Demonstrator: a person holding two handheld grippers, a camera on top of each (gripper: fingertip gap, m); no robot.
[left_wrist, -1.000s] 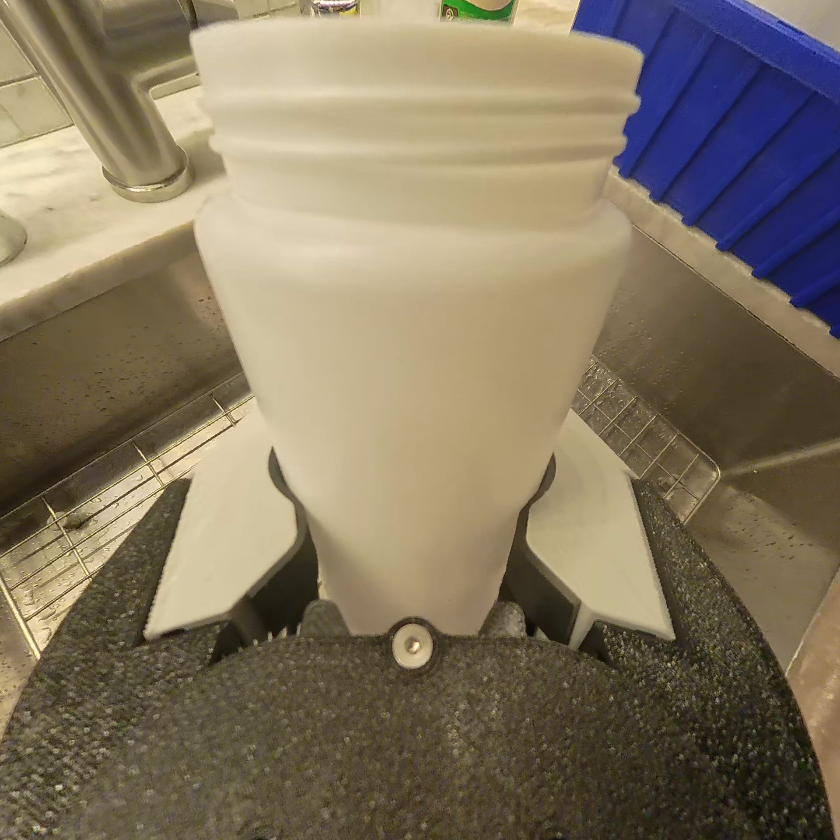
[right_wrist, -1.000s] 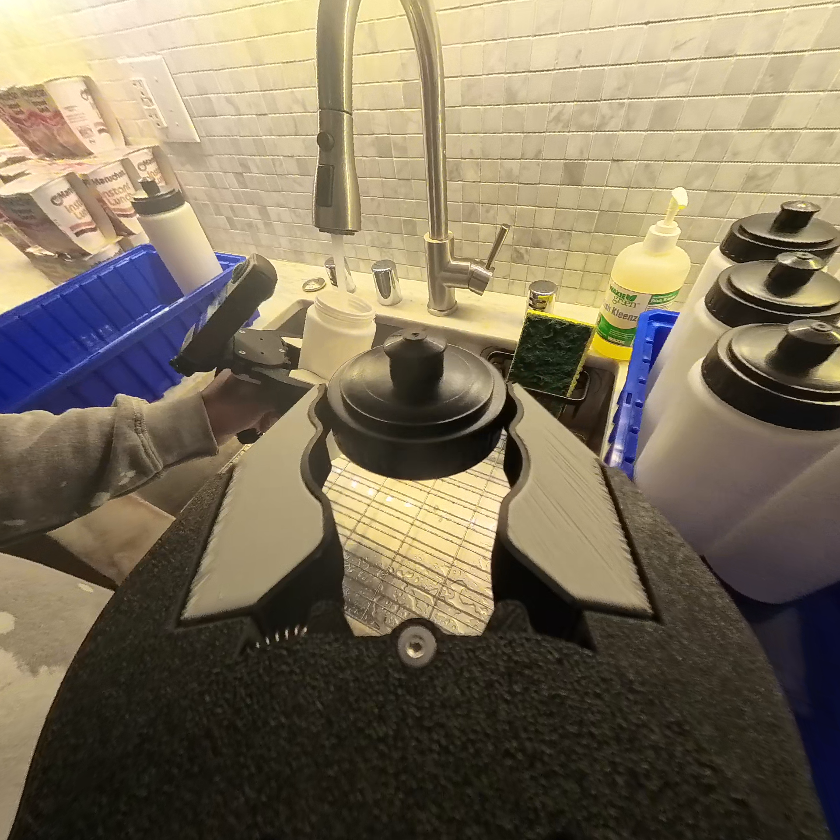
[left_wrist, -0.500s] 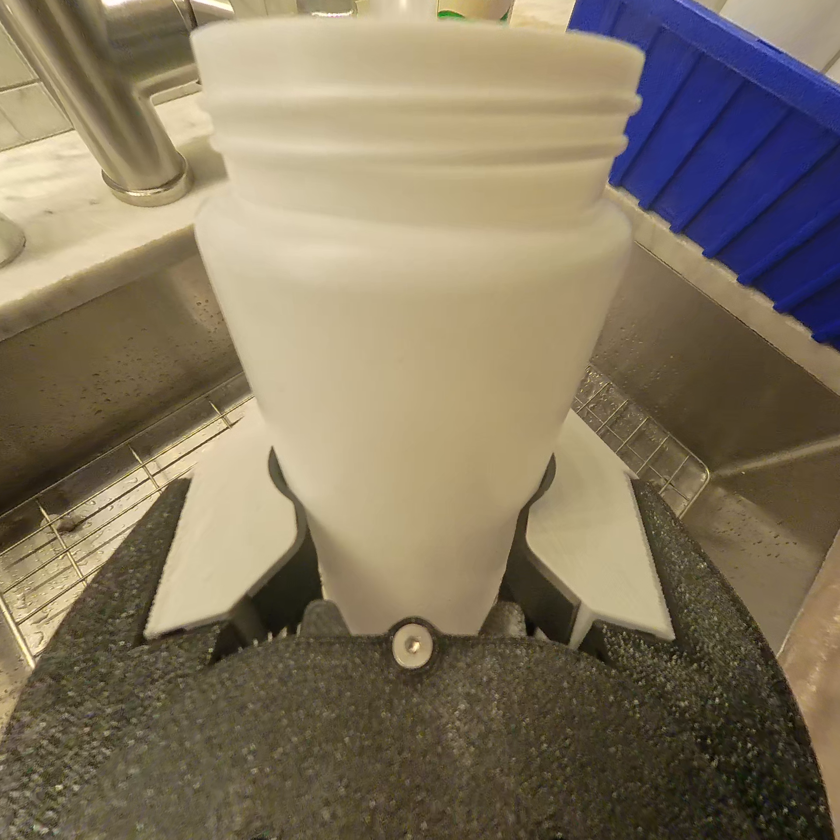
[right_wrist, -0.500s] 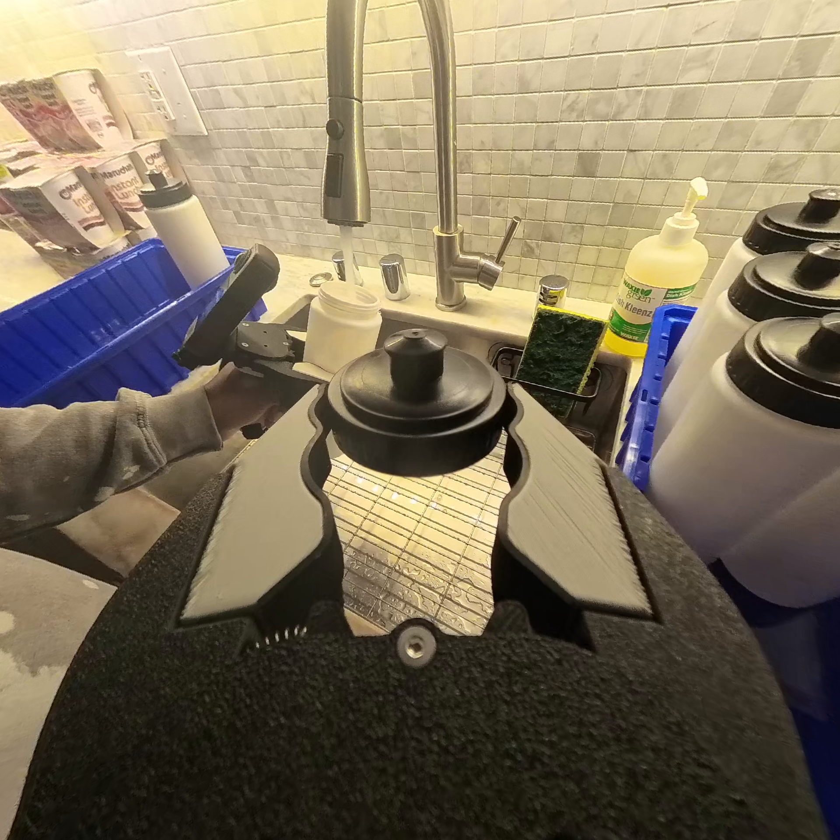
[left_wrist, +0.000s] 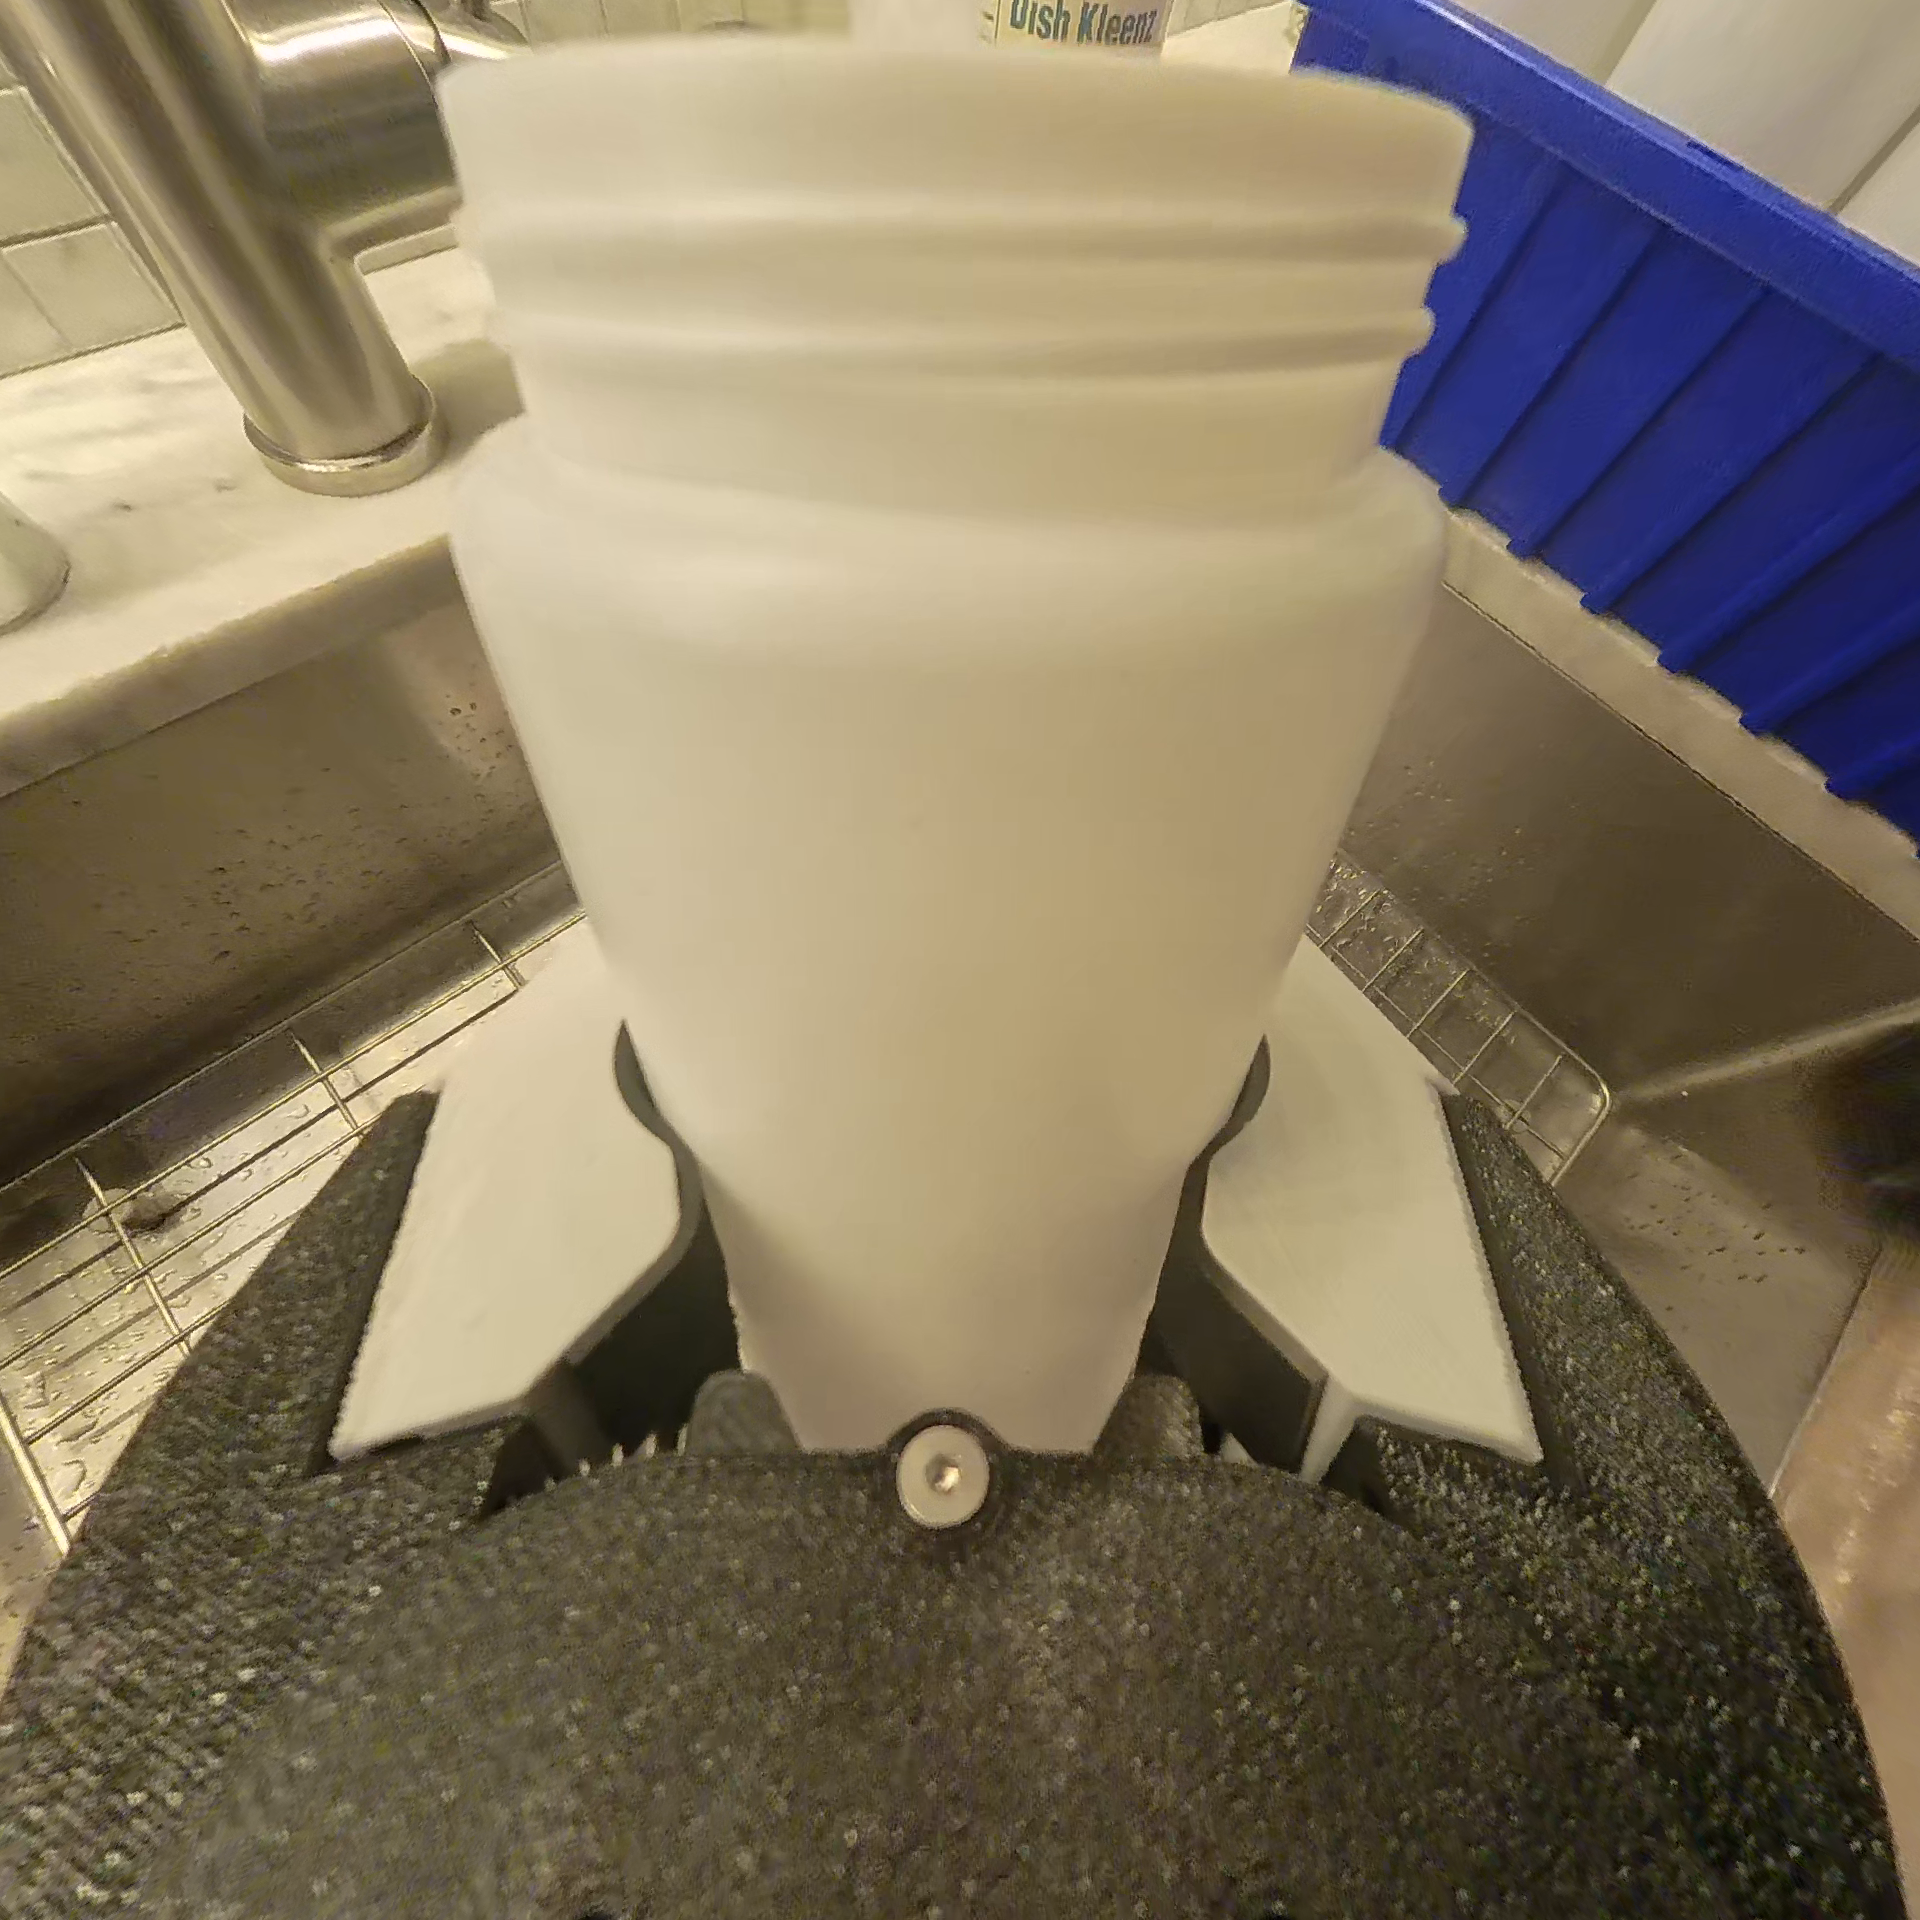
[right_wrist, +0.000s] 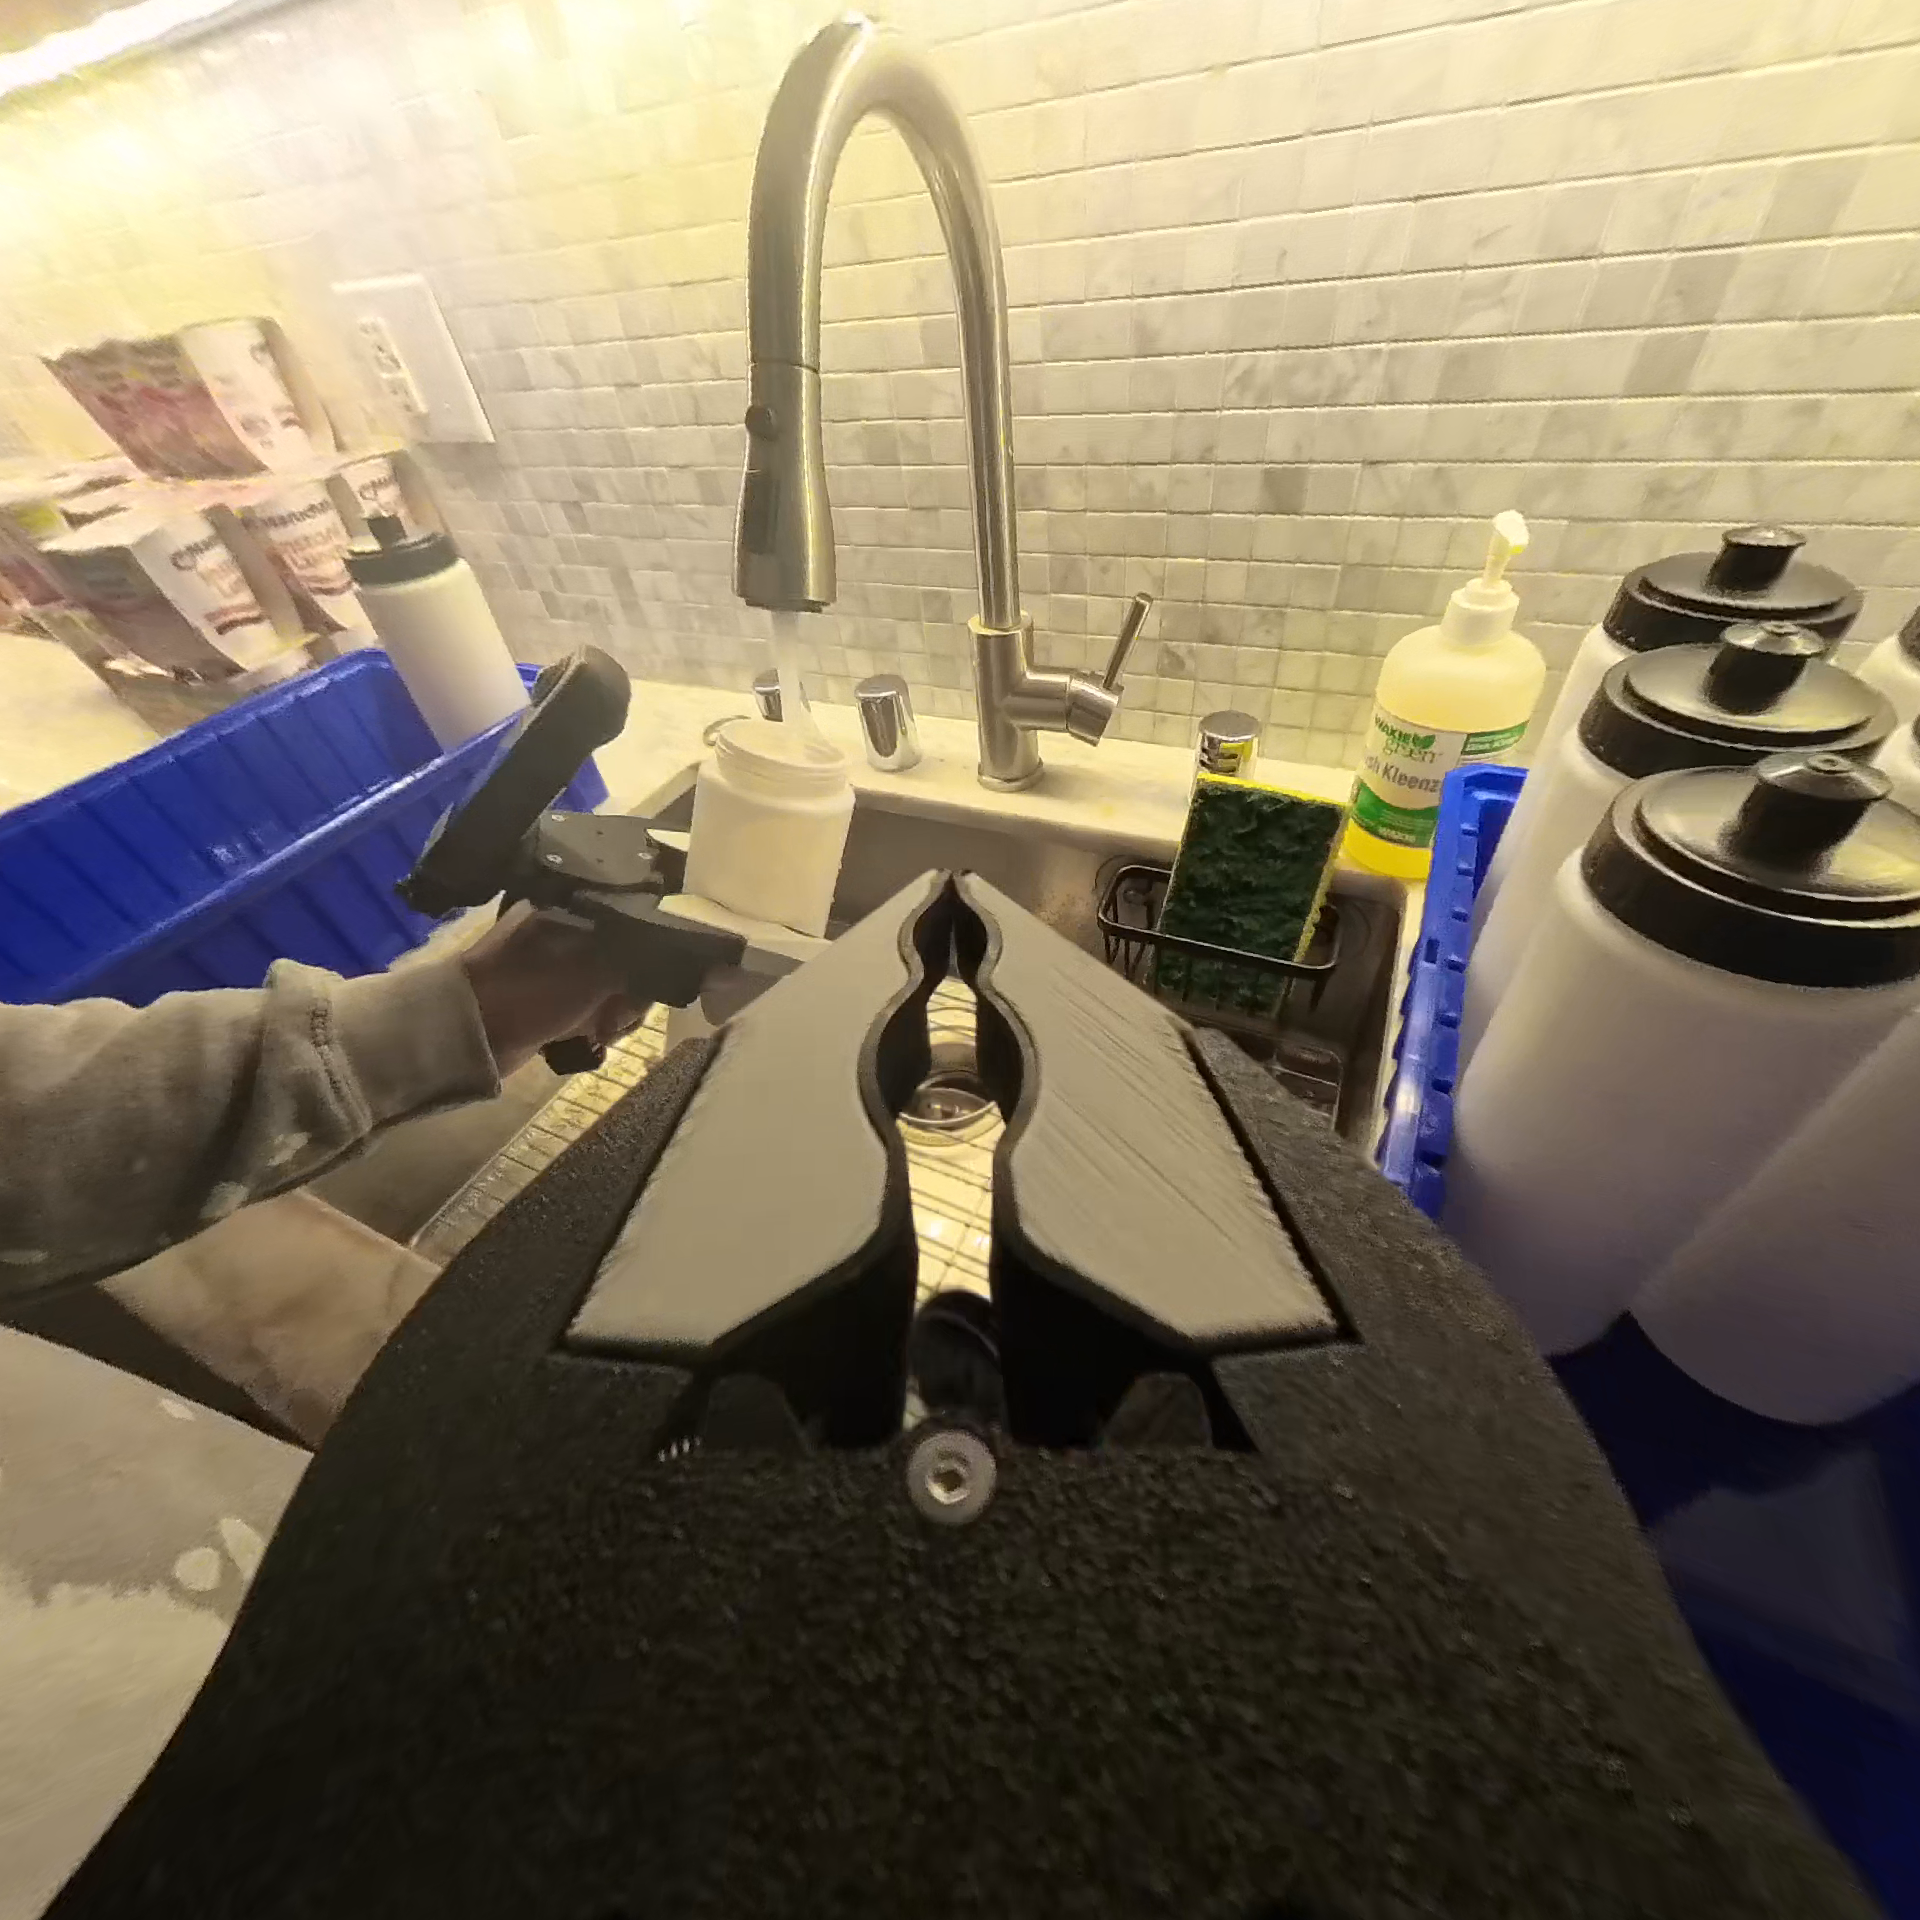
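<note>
Left wrist view: the left gripper (left_wrist: 940, 1049) is clamped on a white bottle (left_wrist: 935, 727), one light finger (left_wrist: 520, 1205) pressing each side of its lower body. The bottle stands upright in the middle of the frame, lidless, its threaded open neck at the top. Behind it, upper left, the base of a steel faucet (left_wrist: 301, 343) stands on the pale counter (left_wrist: 156, 540). A blue bin (left_wrist: 1683, 395) runs down the upper right. Below lies the steel sink (left_wrist: 1558, 852) with a wet wire grid (left_wrist: 260, 1122) on its floor. At the right edge is a dark blur that I cannot identify.

Right wrist view: the right gripper (right_wrist: 951, 883) has its black fingers (right_wrist: 1122, 1143) drawn together, the tips touching or nearly so, with nothing between them. It points over the sink (right_wrist: 1371, 987) at frame centre. In the left half of the frame, a hand (right_wrist: 540, 987) in a grey sleeve (right_wrist: 208, 1101) holds the left gripper (right_wrist: 727, 914), which grips the bottle (right_wrist: 769, 821) under the faucet (right_wrist: 883, 416); water runs from the spout into its open neck. A blue bin (right_wrist: 229, 821) at left holds a white flask (right_wrist: 436, 634) with a black cap. Right of the faucet, a green-and-yellow sponge (right_wrist: 1247, 883) stands in a black wire caddy (right_wrist: 1132, 935), with a yellow soap dispenser (right_wrist: 1444, 707) behind it. At the far right, white bottles with black lids (right_wrist: 1714, 935) stand in another blue bin (right_wrist: 1444, 935). Through the gap near the finger roots a small dark object shows, too hidden to name.
</note>
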